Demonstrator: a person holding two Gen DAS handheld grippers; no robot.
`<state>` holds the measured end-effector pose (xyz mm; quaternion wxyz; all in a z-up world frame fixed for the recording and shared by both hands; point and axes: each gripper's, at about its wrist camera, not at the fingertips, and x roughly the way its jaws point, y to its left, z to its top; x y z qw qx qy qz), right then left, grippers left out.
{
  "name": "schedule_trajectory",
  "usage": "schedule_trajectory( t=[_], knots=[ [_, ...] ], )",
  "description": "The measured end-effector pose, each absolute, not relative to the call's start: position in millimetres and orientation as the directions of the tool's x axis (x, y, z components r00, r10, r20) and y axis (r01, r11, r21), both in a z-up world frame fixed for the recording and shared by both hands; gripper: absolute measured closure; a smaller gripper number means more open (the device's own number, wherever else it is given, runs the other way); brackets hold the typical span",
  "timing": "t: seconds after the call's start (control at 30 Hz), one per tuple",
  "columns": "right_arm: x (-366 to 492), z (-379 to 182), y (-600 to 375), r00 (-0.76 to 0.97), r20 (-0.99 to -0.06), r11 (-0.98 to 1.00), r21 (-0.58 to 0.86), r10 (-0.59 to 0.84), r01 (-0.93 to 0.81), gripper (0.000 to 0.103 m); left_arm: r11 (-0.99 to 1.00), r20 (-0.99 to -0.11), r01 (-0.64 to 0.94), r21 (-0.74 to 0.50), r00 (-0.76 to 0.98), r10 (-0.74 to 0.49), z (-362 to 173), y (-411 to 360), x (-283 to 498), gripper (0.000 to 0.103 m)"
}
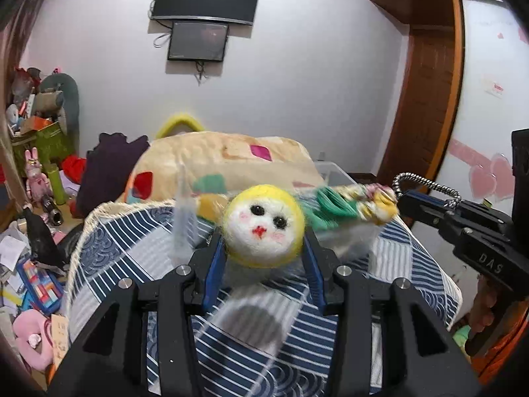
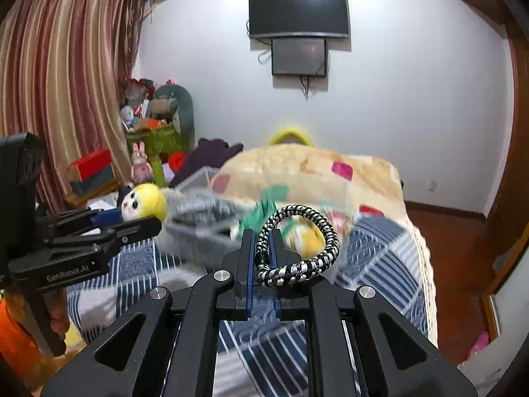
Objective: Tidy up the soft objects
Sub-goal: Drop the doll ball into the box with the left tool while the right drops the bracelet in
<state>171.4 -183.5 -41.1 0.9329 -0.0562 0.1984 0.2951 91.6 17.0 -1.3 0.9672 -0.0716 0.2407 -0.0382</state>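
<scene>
My left claw (image 1: 264,244) is closed on a yellow felted doll head (image 1: 263,227), its blue pads pressing the ball from either side, with the white face, black eyes and red mouth turned back toward my camera. Just beyond that claw, raised above the bed, sits a clear plastic bin (image 1: 334,178); it is smeared by motion blur, so I cannot tell exactly what lies in it beyond some green and floral fabric (image 1: 350,203) at its near right rim. My right claw (image 2: 263,248) is nearly closed, pinching a black-and-white braided cord loop (image 2: 299,244) between its blue pads; the loop arches up and curls off to the claw's right. From the left camera, that right claw comes in from the right with the cord at its tip, just beside the floral fabric. Below both claws lies the bed's blue-and-white patchwork cover (image 1: 264,347), and beyond the bin a cream blanket with colored patches (image 1: 211,155) is heaped. Far ahead, two dark screens (image 2: 299,13) hang on the wall.
</scene>
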Motion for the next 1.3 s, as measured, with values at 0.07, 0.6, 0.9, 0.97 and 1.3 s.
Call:
schedule_trajectory(
  t=[0.07, 0.6, 0.9, 0.97, 1.3],
  knots=[
    [177, -34, -178, 0.747, -0.393, 0.816, 0.016, 0.537, -0.578, 0.095, 0.986, -0.467, 0.015, -0.164, 0.88, -0.091, 0, 28, 101, 0.059],
    [237, -66, -111, 0.606, -0.565, 0.771, 0.086, 0.56, -0.631, 0.095, 0.989, -0.557, -0.044, -0.144, 0.829, -0.044, -27, 50, 142, 0.055],
    [223, -71, -120, 0.609, -0.59, 0.771, 0.038, 0.53, -0.636, 0.063, 0.993, -0.555, -0.029, -0.116, 0.831, -0.04, -26, 41, 132, 0.039],
    [219, -70, -124, 0.608, -0.587, 0.769, 0.04, 0.534, -0.638, 0.06, 0.995, -0.555, -0.025, -0.102, 0.831, -0.036, -27, 39, 130, 0.039],
    [193, -62, -148, 0.65, -0.553, 0.778, -0.006, 0.521, -0.628, 0.053, 0.993, -0.522, -0.001, -0.114, 0.851, -0.059, -17, 33, 107, 0.038]
  ],
)
